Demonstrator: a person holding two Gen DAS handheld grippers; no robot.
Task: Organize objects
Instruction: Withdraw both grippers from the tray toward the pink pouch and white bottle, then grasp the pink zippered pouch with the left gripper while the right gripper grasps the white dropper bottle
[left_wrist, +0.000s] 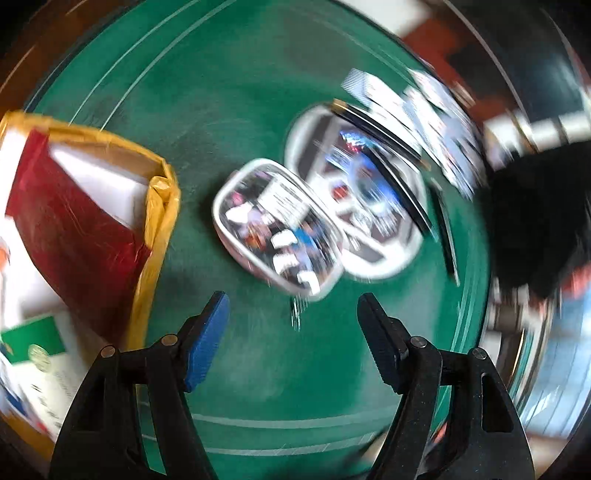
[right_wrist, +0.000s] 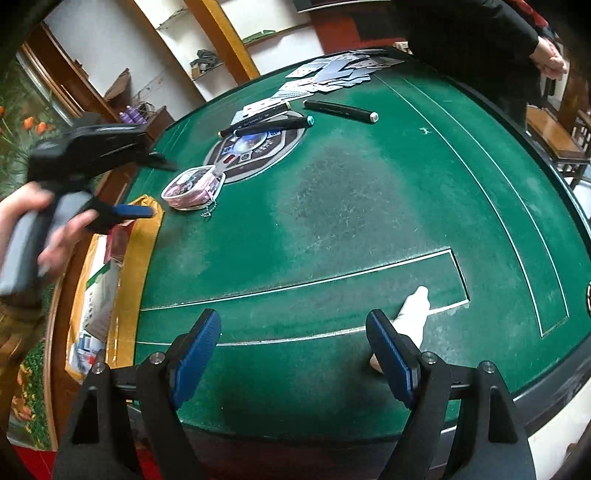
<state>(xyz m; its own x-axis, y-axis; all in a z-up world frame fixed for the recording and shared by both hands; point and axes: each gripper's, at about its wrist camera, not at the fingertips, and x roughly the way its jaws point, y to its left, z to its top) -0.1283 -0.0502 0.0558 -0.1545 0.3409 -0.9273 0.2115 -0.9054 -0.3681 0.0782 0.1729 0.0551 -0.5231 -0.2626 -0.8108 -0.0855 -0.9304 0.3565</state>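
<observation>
Round card table (right_wrist: 369, 206), green felt worn pale at centre, thin white lines ringing it, dark padded rim. It fills the ground ahead of the tongs.

Far left of the tongs: white wall (right_wrist: 110, 40) crossed by slanting wooden shelf uprights (right_wrist: 221, 37); shelves hold cables and small clutter, too small to name. Low wooden cabinet (right_wrist: 122, 96) below. Flower-patterned surface (right_wrist: 26, 122) at the extreme left edge.

Far right, beyond the table rim: wooden chair (right_wrist: 557, 140), orange-brown seat.

Left wrist view heavily motion-blurred; only green felt (left_wrist: 229, 92) and brown surround are readable.

Even, soft light; faint shadows on felt.
</observation>
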